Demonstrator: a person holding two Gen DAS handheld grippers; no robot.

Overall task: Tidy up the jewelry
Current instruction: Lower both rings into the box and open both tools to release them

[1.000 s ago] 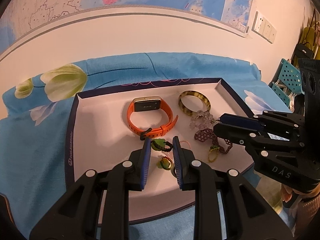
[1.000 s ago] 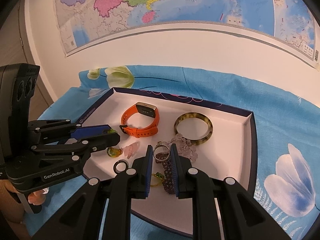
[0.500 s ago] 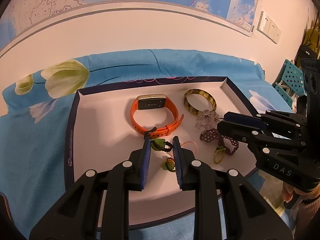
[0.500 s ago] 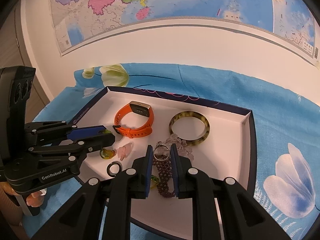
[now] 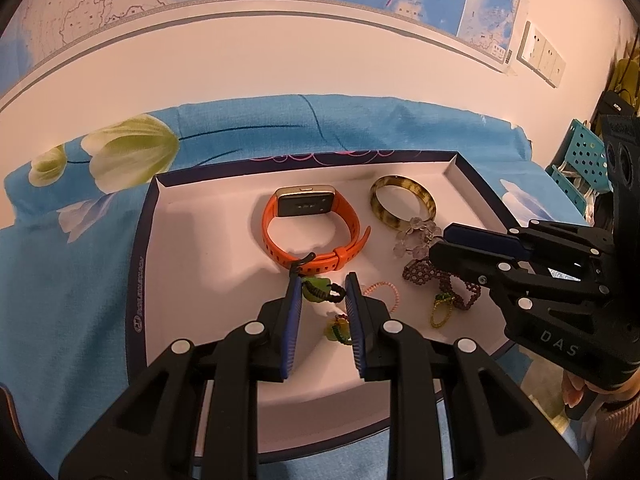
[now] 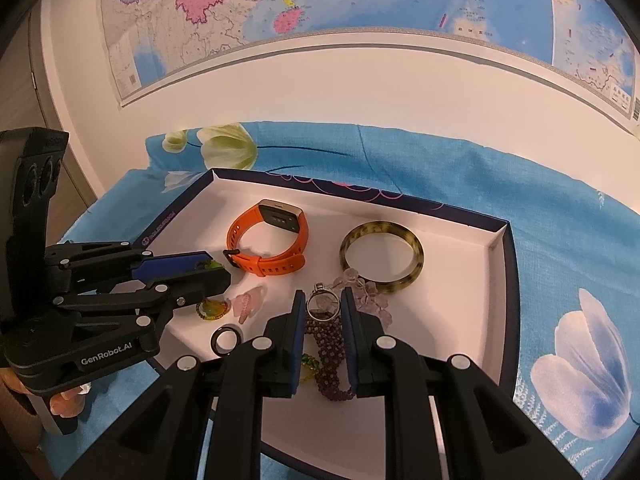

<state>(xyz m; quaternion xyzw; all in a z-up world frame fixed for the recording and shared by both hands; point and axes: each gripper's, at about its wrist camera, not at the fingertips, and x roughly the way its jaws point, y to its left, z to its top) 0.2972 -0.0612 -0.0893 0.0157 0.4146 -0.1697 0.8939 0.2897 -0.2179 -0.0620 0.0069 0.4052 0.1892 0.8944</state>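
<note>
Below your fingers point(image 5: 294, 312) the table point(image 5: 72, 264) wears a blue cloth with pale flower prints. Directly on it lies one shallow dark-rimmed tray point(image 5: 138, 280), white inside, reaching past your fingertips toward the wall.

Two hand-held black grippers, blue finger pads, silver fasteners

Left gripper point(image 5: 323, 304): matte black linkage arms ending in two flat fingers point(image 5: 293, 320) faced with ribbed blue pads; round silver screw heads sit at each pivot. Seen from the right wrist view, its body carries white lettering "GenRobot.AI" and a black upright camera housing with round lenses. Right gripper point(image 6: 322, 320): same black frame, blue ribbed pads point(image 6: 347, 332) and silver pivot screws. From the left wrist view its side shows white letters "DAS" and a matching black housing with lens openings. A hand point(image 5: 576, 396) grips its handle at the lower right, with a knitted brownish cuff just below.
</note>
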